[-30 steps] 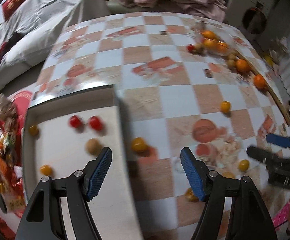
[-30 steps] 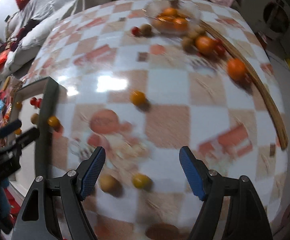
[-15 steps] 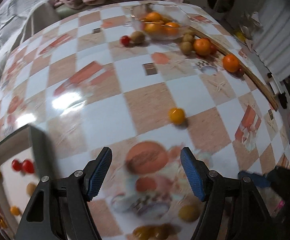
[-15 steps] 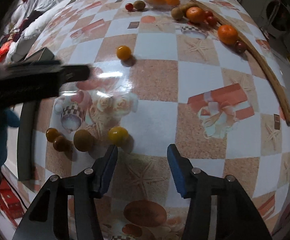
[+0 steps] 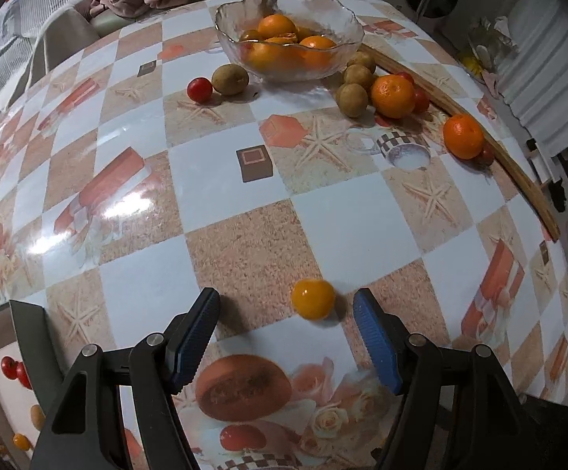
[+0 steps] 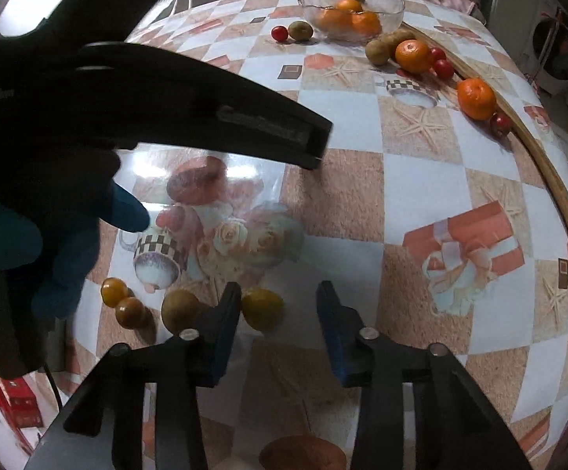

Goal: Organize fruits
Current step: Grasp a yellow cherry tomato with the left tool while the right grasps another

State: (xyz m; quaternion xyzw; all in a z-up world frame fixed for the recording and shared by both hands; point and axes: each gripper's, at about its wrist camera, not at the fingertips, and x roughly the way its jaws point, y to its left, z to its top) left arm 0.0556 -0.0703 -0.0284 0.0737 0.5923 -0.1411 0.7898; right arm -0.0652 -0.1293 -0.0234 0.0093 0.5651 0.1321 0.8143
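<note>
Fingers of the left gripper (image 5: 285,327) are spread around a small yellow-orange fruit (image 5: 313,298) lying nearer the right pad; the right gripper (image 6: 278,313), also spread, has a yellow fruit (image 6: 262,308) touching its left finger. Closing off-centre could nudge either round fruit rolling across the glossy tablecloth (image 5: 244,180)

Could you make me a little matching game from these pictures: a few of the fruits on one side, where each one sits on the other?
Things:
1. oranges
2. small yellow fruit
3. red tomato
4. tangerine

Places:
A. beside the wooden stick
B. in the glass bowl
C. next to a brown fruit
D. between the left gripper jaws

Pairs: 1-B, 2-D, 3-C, 4-A
</note>
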